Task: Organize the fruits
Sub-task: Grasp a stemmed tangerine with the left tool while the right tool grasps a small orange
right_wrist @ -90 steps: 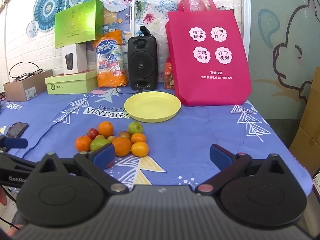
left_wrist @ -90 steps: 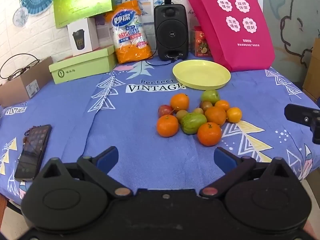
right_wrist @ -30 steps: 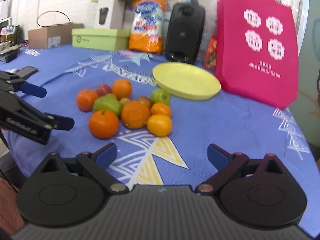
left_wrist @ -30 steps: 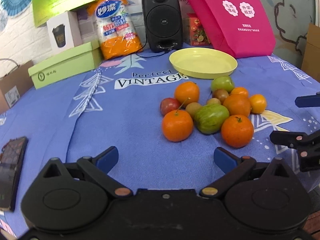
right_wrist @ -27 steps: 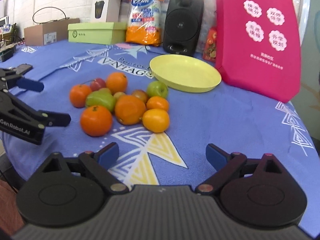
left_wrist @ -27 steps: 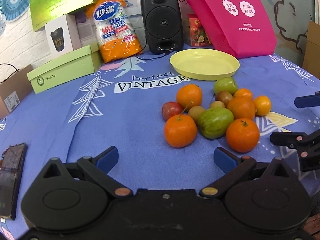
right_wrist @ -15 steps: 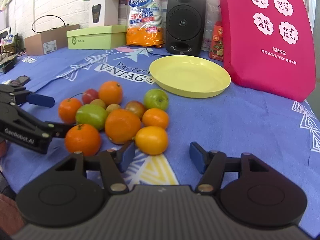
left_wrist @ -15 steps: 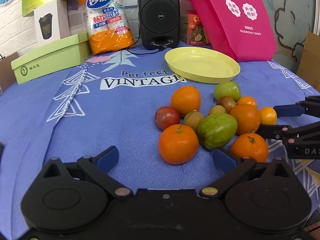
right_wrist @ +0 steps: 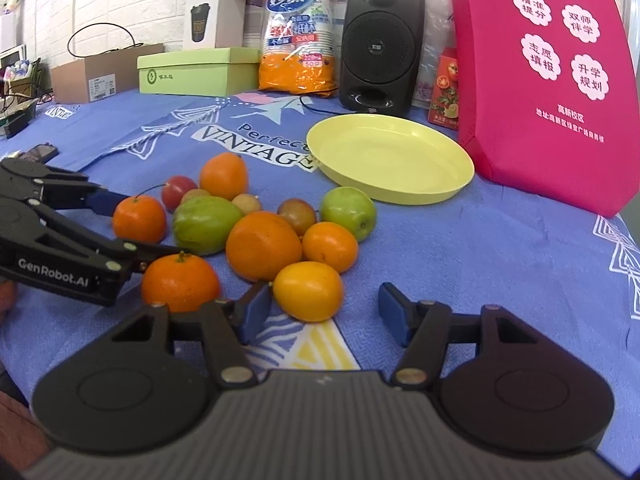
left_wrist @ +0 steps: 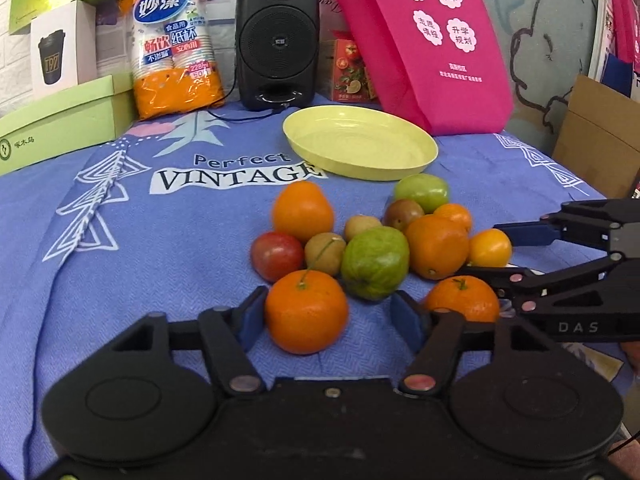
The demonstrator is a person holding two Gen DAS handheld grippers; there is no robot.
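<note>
Bracketing a stemmed orange (left_wrist: pixel 306 312) at the near edge of the fruit pile, our left tool (left_wrist: pixel 326 318) sits low over the bench (left_wrist: pixel 168 232) with pads part-open, left pad touching the peel. Our right tool (right_wrist: pixel 322 312), equally low and level (pads also part-open), flanks a yellow-orange citrus (right_wrist: pixel 308 291). The yellow plate (left_wrist: pixel 360 142) lies beyond the pile.
</note>
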